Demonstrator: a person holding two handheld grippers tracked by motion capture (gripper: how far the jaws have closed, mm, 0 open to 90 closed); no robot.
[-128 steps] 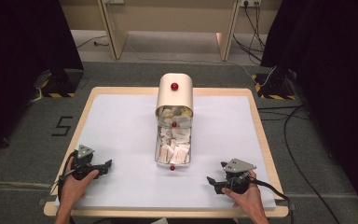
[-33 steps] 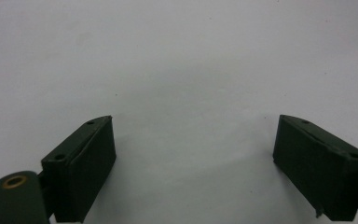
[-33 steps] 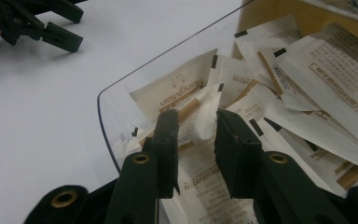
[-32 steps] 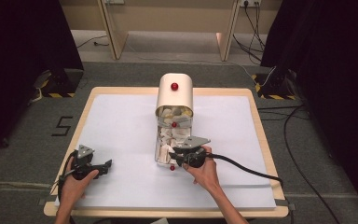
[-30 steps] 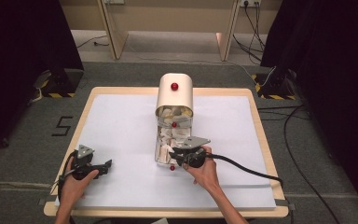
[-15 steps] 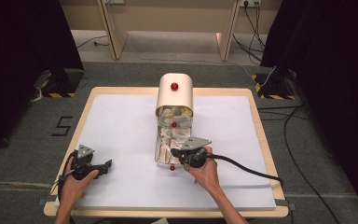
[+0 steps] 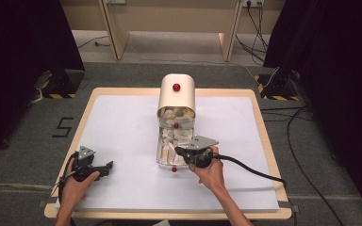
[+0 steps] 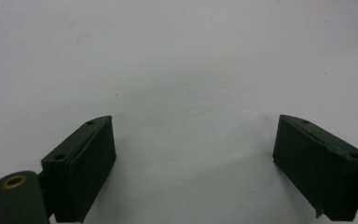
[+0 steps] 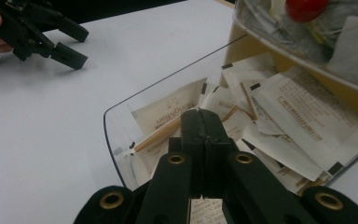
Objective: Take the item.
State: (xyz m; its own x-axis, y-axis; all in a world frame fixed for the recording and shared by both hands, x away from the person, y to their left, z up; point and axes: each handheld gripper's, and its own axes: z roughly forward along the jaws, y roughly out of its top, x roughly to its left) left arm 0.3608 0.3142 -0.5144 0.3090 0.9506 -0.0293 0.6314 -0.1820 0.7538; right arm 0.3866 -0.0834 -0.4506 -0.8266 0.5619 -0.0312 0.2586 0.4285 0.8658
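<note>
A beige round-topped box [image 7: 176, 99] with a red knob [image 7: 176, 87] stands mid-table. Its clear drawer [image 7: 161, 149] is pulled toward me and holds several white paper packets [image 9: 284, 116]. My right gripper [image 7: 180, 151] reaches into the drawer's near end from the right. Its jaws [image 9: 204, 122] are pressed together over the pile, and a strip of printed packet [image 9: 204, 211] shows at their base. My left gripper [image 7: 106, 167] rests open on the white sheet at the front left, with only bare sheet between its pads [image 8: 91, 163].
The white sheet [image 7: 122, 122] covers the wooden table [image 7: 268, 155]. A red knob [image 7: 174, 169] sits on the drawer's near face. The right gripper's black cable [image 7: 259, 170] trails off to the right. The left gripper [image 9: 51, 37] lies left of the drawer.
Since the earliest frame my right gripper has moved from the table's front right to the drawer's near end. Over the last second it has barely shifted. The left hand has stayed put.
</note>
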